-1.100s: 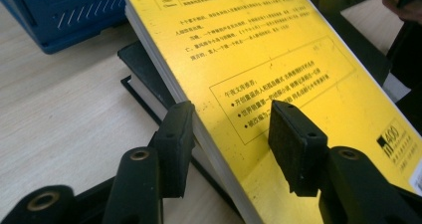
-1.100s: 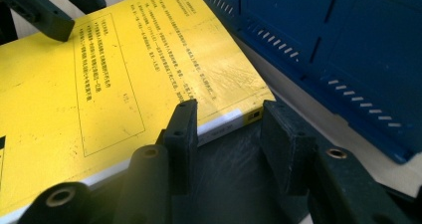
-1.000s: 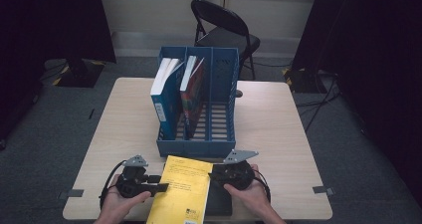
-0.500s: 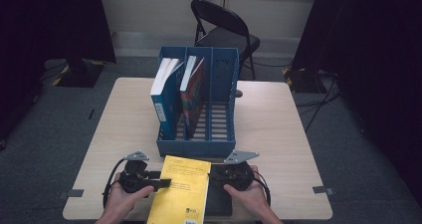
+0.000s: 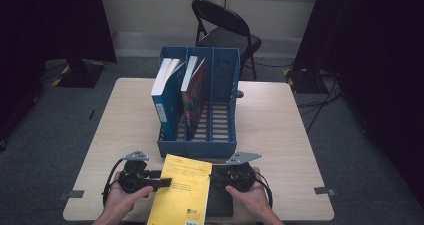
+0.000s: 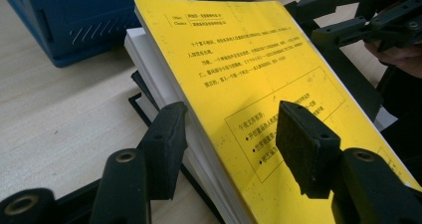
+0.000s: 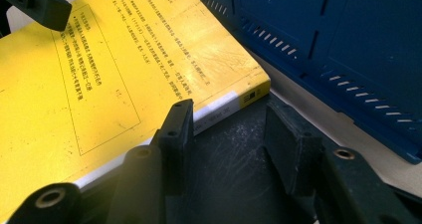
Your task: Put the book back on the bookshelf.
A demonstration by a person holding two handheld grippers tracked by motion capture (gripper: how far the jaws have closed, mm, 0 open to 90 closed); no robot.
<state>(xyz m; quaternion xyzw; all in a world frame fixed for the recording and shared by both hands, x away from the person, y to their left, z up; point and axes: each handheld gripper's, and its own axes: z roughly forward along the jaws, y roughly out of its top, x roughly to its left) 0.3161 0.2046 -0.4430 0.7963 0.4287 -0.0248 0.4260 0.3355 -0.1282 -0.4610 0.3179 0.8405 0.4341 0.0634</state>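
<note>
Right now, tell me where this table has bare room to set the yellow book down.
Bare wood lies left of the blue file rack and right of it, out to the table edges. The near edge is crowded: yellow book, black pad, left gripper, right gripper.

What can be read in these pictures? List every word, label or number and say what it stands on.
Yellow book cover: lines of printed Chinese characters, some inside a box, too blurred to quote.
Yellow book's spine label: too small to read.
Books in the blue file rack: no text legible.
Left gripper and right gripper: no markings.
</note>
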